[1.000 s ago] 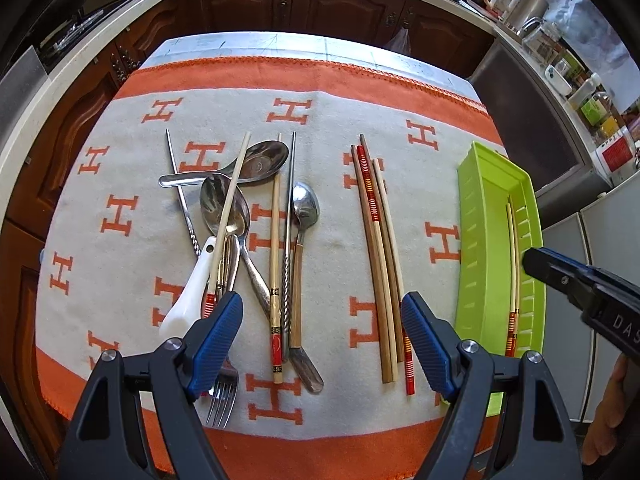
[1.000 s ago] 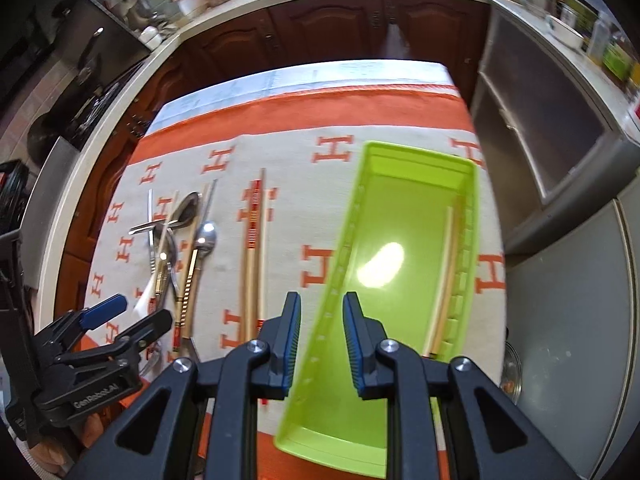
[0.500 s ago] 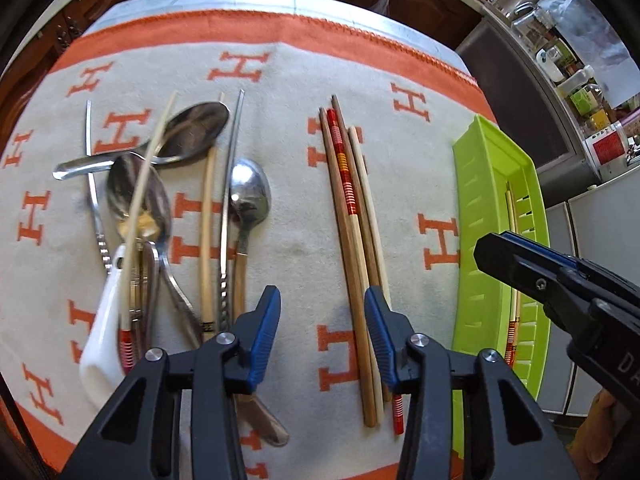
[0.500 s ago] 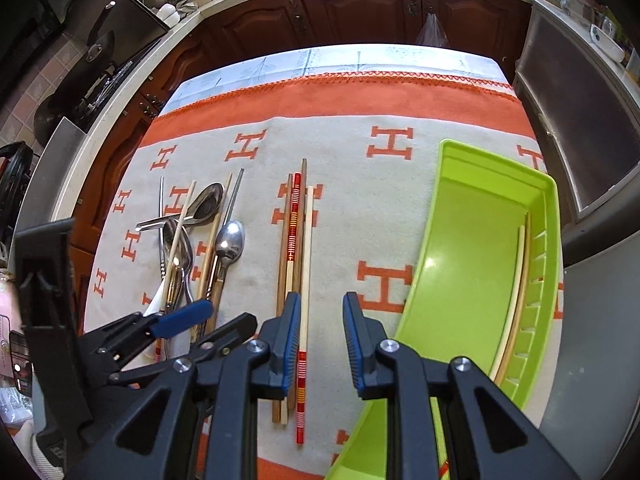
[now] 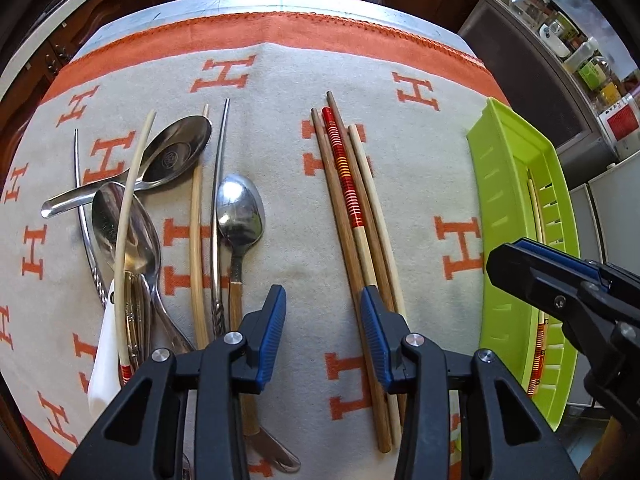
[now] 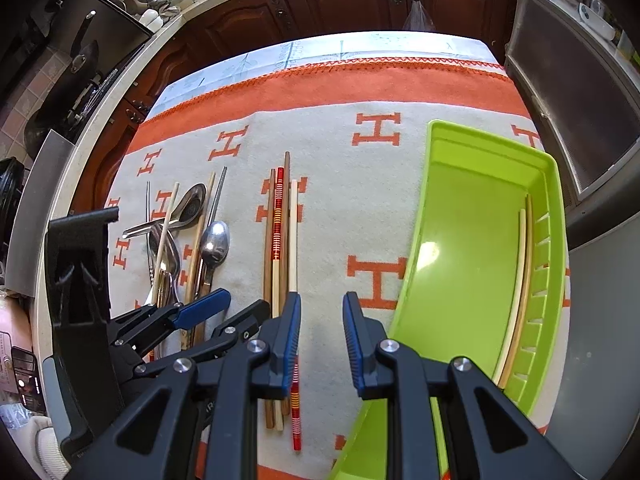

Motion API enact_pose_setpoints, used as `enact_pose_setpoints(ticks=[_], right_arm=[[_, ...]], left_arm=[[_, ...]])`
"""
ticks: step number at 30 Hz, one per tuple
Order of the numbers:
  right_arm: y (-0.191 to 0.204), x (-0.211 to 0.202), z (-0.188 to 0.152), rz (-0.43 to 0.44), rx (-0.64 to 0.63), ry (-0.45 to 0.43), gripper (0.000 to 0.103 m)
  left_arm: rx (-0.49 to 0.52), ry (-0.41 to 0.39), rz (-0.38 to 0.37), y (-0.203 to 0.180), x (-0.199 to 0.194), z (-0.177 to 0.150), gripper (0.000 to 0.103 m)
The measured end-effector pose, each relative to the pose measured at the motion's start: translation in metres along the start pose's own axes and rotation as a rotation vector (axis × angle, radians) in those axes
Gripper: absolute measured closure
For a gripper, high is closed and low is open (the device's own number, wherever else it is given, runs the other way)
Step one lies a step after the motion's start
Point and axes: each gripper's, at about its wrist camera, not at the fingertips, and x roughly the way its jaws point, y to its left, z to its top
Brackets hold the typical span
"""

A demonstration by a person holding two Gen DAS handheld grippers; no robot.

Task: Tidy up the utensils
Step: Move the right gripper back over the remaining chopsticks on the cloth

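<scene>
A bundle of wooden chopsticks (image 5: pixel 352 216) (image 6: pixel 280 240), one banded red, lies mid-cloth. Spoons (image 5: pixel 240 208), a fork and more chopsticks (image 5: pixel 196 224) are heaped to its left. My left gripper (image 5: pixel 323 320) (image 6: pixel 244 304) hangs low over bare cloth between the heap and the bundle. Its jaws are closing with nothing between them, and its right pad (image 5: pixel 372 320) overlaps the bundle's left edge. My right gripper (image 6: pixel 323 312) (image 5: pixel 504 256) stands narrowly open and empty over cloth between the bundle and the green tray (image 6: pixel 472 240) (image 5: pixel 504 216), which holds two chopsticks (image 6: pixel 520 280).
A beige and orange cloth (image 5: pixel 288 128) covers the table. A white ceramic spoon (image 5: pixel 104 360) lies at the heap's near left. Dark cabinets (image 6: pixel 340 0) stand beyond the far edge. A metal appliance (image 6: pixel 580 120) sits right of the tray.
My left gripper has come down toward the cloth and its jaws have narrowed a lot. My right gripper has shifted left from over the tray to over the cloth beside it.
</scene>
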Motion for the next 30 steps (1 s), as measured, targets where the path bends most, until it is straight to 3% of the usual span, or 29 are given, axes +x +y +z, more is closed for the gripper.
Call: enact_pose_setpoints(ticks=[4, 7, 16, 30], right_arm=[[0.001, 0.003, 0.003, 0.002, -0.004, 0.001, 0.081], [0.001, 0.006, 0.005, 0.003, -0.008, 0.006, 0.081], [-0.001, 0.005, 0.01, 0.011, -0.016, -0.002, 0.081], [-0.009, 0.004, 0.009, 0.023, -0.011, 0.002, 0.081]], left_arm=[[0.021, -0.011, 0.096, 0.0, 0.0, 0.001, 0.065], [0.039, -0.015, 0.122, -0.006, 0.002, 0.002, 0.06], [-0.13, -0.022, -0.034, 0.02, -0.007, 0.01, 0.06], [-0.036, -0.011, 0.054, -0.015, 0.007, 0.014, 0.06]])
